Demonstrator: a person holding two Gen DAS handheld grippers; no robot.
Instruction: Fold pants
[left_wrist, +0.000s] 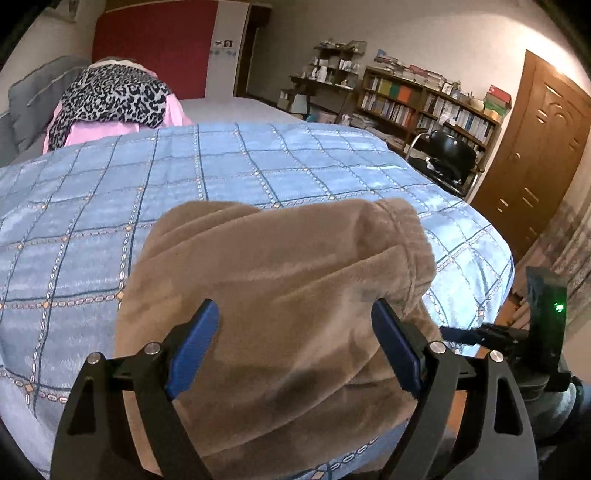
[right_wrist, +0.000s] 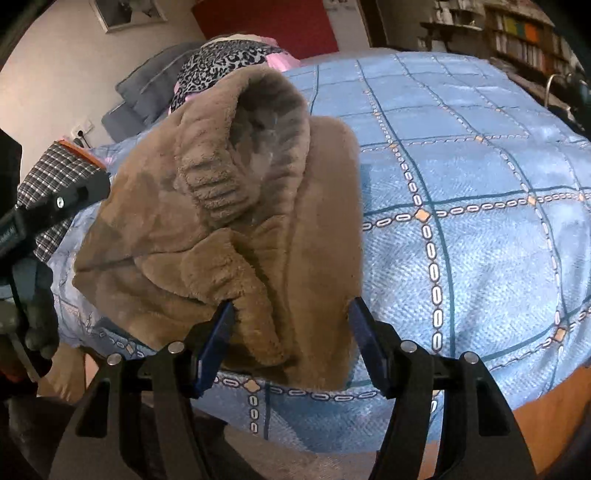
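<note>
Left claw (left_wrist: 295, 317): blue-padded fingers spread wide, level and pointing forward over the near edge of the bed, with the brown cloth lying in the gap between them; neither pad visibly presses the fabric
Right claw (right_wrist: 291, 317): fingers likewise spread apart, aimed forward and slightly down at the bed edge, straddling a fold of the pants; the left pad (right_wrist: 218, 332) sits right against a hem roll, though a pinch cannot be made out
Bedspread (left_wrist: 92, 206): light blue with a dark grid and chain pattern, covering the whole bed and bearing everything else
Pants (right_wrist: 207, 221): fluffy brown fleece, bunched in a heap at the near edge of the bedspread, ribbed elastic opening gaping upward toward the far side; in the left wrist view they fill the foreground between the fingers
Leopard-print cloth (left_wrist: 114, 96): heaped on pink fabric at the far end of the bed
Bookshelf (left_wrist: 424, 103): against the far wall, packed with books
Black chair (left_wrist: 450, 151): just in front of the bookshelf, beside the wooden door (left_wrist: 532, 155)
</note>
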